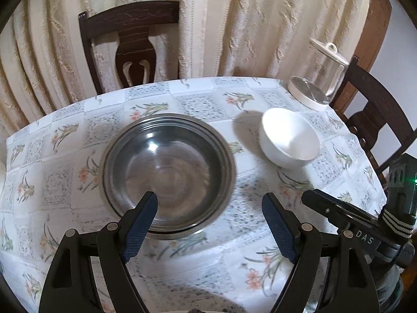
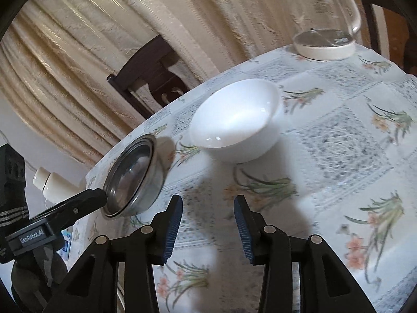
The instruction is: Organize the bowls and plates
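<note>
A steel bowl [image 1: 169, 172] with a stepped rim sits mid-table on the flowered cloth. My left gripper [image 1: 209, 206] hovers over its near side, open wide; the left fingertip overlaps the bowl's inside and the right one stands past its rim. To the right sits an empty white bowl [image 1: 289, 138]. In the right wrist view the white bowl [image 2: 239, 122] lies just ahead of my right gripper [image 2: 208, 203], which is open with only tablecloth between its pads. The steel bowl [image 2: 133, 180] shows at left, with the left gripper's black finger [image 2: 78, 208] at its rim.
A glass kettle on a white base [image 1: 310, 94] stands at the far right corner. Dark wooden chairs [image 1: 130, 49] stand behind and to the right of the table, before a cream curtain. A white bottle [image 2: 52, 185] lies beyond the table's left edge.
</note>
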`<state>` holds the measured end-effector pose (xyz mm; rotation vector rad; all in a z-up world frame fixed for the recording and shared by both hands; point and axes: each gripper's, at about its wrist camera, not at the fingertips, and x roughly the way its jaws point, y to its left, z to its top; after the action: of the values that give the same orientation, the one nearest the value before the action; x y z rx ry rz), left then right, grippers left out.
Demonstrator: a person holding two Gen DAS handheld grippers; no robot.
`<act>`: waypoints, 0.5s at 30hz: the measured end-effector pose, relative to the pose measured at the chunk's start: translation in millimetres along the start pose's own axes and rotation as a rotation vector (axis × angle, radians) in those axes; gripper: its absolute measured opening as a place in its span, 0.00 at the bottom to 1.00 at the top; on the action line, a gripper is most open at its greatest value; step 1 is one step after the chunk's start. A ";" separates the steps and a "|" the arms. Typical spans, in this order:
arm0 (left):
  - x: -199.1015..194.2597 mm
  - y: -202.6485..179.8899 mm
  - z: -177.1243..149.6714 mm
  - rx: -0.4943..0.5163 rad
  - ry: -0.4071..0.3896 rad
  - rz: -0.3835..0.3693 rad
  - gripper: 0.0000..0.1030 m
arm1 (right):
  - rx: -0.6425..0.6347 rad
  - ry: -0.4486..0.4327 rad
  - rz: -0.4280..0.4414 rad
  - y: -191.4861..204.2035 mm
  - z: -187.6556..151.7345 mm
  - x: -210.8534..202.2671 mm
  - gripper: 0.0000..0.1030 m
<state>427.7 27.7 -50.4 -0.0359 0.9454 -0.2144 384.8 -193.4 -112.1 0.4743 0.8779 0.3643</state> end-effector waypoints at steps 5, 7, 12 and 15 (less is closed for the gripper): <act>5.3 -19.0 1.2 0.003 0.015 -0.025 0.80 | 0.028 -0.014 -0.009 -16.4 -0.7 -8.4 0.44; 6.9 -27.7 1.3 0.020 0.011 -0.018 0.80 | 0.038 -0.019 -0.011 -23.8 -1.0 -12.4 0.44; 10.6 -47.6 3.3 0.061 -0.002 -0.008 0.80 | 0.059 -0.035 -0.023 -36.4 0.1 -19.7 0.45; 12.6 -59.8 5.1 0.088 -0.015 0.000 0.80 | 0.068 -0.045 -0.028 -42.8 0.5 -23.2 0.45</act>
<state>429.0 -33.7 -50.1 0.0435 0.9197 -0.2555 376.3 -240.8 -119.8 0.5305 0.8543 0.2984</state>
